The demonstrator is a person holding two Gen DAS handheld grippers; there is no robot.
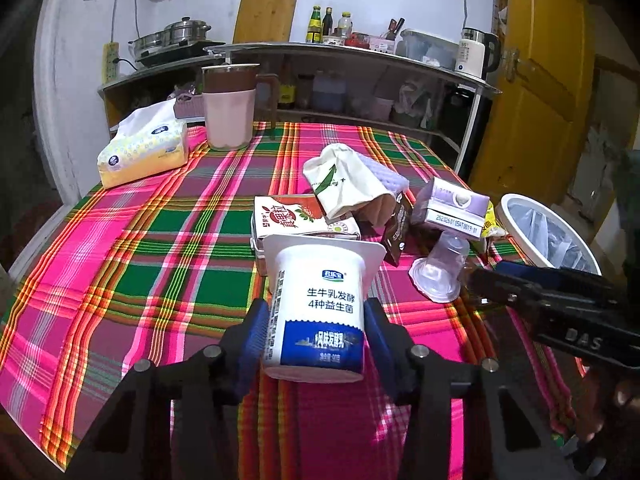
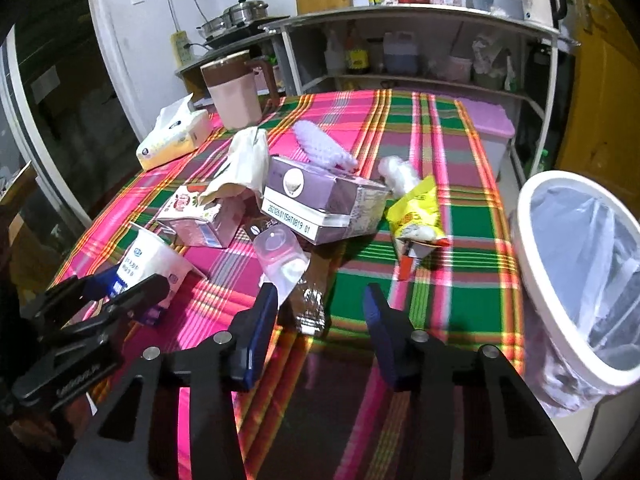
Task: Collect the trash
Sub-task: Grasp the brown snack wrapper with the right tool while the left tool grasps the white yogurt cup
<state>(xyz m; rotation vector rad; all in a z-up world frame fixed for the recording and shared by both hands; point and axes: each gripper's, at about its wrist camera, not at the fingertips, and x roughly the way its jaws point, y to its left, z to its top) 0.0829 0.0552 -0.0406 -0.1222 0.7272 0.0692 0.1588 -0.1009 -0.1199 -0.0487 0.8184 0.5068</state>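
Note:
My left gripper [image 1: 316, 328] is shut on a white and blue yogurt cup [image 1: 318, 312], held above the plaid tablecloth; the cup also shows in the right wrist view [image 2: 150, 262]. My right gripper [image 2: 320, 308] is open and empty, just above a crumpled clear wrapper [image 2: 310, 308]. A clear plastic cup [image 2: 280, 258] lies on its side just ahead of it. Beyond lie a purple carton [image 2: 320, 204], a red milk carton [image 2: 200, 216], a paper bag [image 2: 244, 164] and a yellow packet [image 2: 416, 212]. A white bin [image 2: 576, 276] with a clear liner stands at the table's right edge.
A tissue pack [image 1: 144, 152] and a pink jug [image 1: 230, 108] stand at the far left of the table [image 1: 120, 264]. A purple spiky object [image 2: 324, 148] lies behind the cartons. Shelves with kitchenware [image 1: 360, 80] stand behind the table, a yellow door [image 1: 548, 80] to the right.

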